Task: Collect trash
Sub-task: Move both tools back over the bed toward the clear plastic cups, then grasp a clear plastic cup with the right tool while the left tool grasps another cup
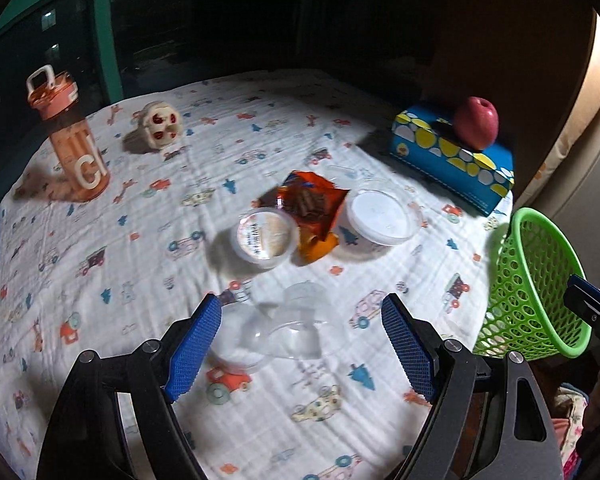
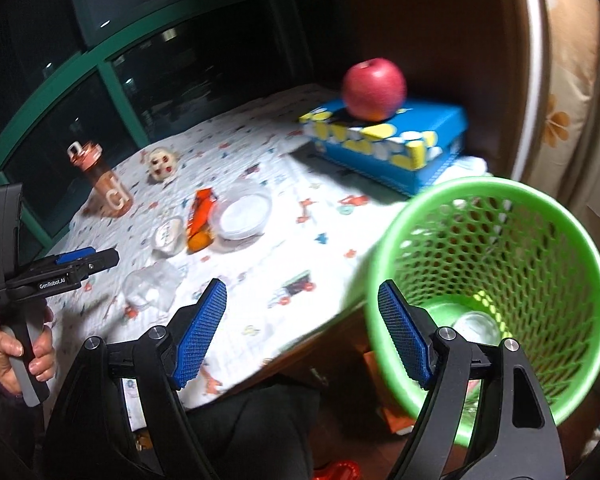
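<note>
trash items lie on a table (image 1: 100, 288) covered w/ a white cartoon-print cloth. clear plastic cups (image 1: 276, 332), crumpled and lying on their sides, sit at 6 o'clock in the left wrist view, on the cloth betw. the blue pads of the left gripper (image 1: 302, 340); jaws stand wide apart, pads not touching the cups. centre of the same view: sealed pudding cup (image 1: 266, 236), orange snack wrapper (image 1: 308, 208) touching it at 2 o'clock, and a white lidded tub (image 1: 382, 216) just beside the wrapper at 3 o'clock.

green mesh basket (image 2: 496, 280) is off the table edge, at 4 o'clock in the right wrist view, tilted w/ its mouth toward the camera; a clear plastic piece (image 2: 476, 326) lies on its bottom. right gripper (image 2: 302, 334) has jaws spread, nothing betw. them; its right pad overlaps the basket rim in the view, contact can't be told.

non-trash: orange water bottle (image 1: 72, 136) upright at 10 o'clock, small skull-like toy (image 1: 160, 124) near it, blue dotted tissue box (image 1: 456, 160) at 2 o'clock w/ a red apple (image 1: 476, 122) resting on top. a hand (image 2: 24, 356) grips the left gripper's handle at 8 o'clock, right wrist view.
</note>
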The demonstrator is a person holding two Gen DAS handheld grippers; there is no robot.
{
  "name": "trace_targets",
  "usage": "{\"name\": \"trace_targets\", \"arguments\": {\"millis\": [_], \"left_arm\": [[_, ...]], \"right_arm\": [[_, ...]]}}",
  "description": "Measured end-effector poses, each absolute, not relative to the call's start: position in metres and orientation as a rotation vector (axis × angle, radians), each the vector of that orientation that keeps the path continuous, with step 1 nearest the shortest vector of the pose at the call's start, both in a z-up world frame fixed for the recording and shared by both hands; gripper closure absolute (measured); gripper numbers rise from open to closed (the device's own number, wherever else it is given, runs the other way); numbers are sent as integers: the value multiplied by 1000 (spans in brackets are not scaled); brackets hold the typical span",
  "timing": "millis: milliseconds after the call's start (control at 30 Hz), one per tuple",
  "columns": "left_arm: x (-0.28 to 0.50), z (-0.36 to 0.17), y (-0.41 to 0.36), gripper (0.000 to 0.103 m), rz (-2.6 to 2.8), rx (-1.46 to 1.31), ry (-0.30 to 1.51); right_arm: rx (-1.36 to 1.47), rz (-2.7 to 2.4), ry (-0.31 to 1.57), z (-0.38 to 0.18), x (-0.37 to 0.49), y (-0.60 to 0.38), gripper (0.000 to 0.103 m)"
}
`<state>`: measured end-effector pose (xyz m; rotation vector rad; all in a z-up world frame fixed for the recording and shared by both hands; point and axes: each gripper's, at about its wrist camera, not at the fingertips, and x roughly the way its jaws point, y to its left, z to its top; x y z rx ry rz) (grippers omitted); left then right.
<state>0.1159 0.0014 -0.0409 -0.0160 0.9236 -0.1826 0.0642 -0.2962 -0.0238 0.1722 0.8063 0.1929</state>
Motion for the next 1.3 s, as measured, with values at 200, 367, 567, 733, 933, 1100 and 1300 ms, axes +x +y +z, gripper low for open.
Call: {"name": "trace_targets", "arguments": {"millis": [200,367,567,733,933,1100,1300], "left_arm": [[109,-51,50,24,-94,-63,935],[102,-60,81,24,-44,-98,943],[95,-71,107,24,-7,-129,953],[90,-79,122,24,11,-147,961],[89,-86,131,24,16,-157,974],[90,-90,130,24,10,-158,978],[90,-92,125,24,-9,-141,982]], "right_arm": [[162,318,876,-30,91,-241,25],[173,407,974,-39,118,-195,25],[246,484,1110,-58,151,-149,26],[291,484,1212,-76,175,-125,27],[428,465,1310,-100,195,-122,31],[454,457,1363,-112,201,-118,32],[533,463,1412,-131,202,-120,40]]}}
